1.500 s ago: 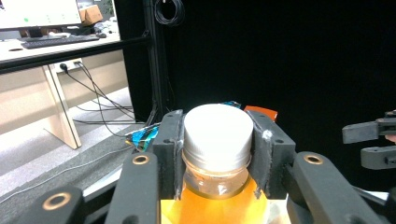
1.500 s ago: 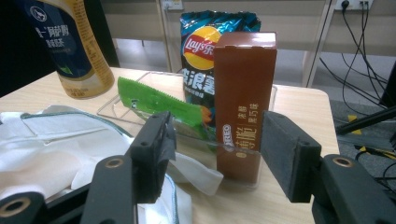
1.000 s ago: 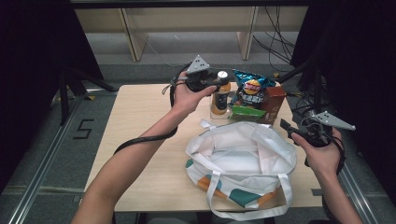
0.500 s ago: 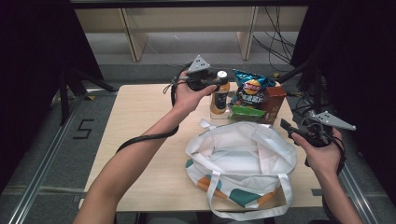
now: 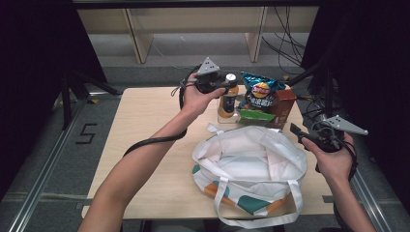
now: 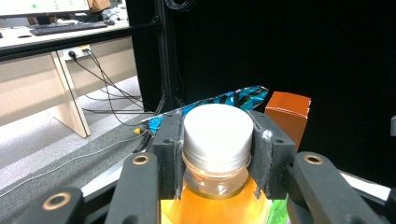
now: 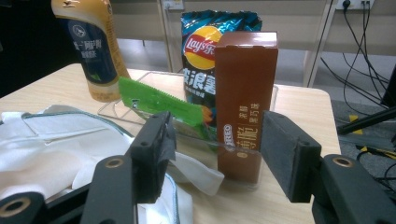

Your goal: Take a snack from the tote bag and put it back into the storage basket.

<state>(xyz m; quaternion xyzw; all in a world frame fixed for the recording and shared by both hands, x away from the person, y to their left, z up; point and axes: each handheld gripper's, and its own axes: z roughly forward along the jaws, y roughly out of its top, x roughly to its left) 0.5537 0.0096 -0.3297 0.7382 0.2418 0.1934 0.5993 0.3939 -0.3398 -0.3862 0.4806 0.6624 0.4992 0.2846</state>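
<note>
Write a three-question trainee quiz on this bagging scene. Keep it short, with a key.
1. True or false: the left gripper is clamped on the bottle at its cap.
2. Which thing stands nearest the right gripper in its own view? A) chips bag B) brown box C) green packet
3. Fill in: the tote bag lies on the table with its mouth ____.

Key: 1 true. 2 B. 3 open.
</note>
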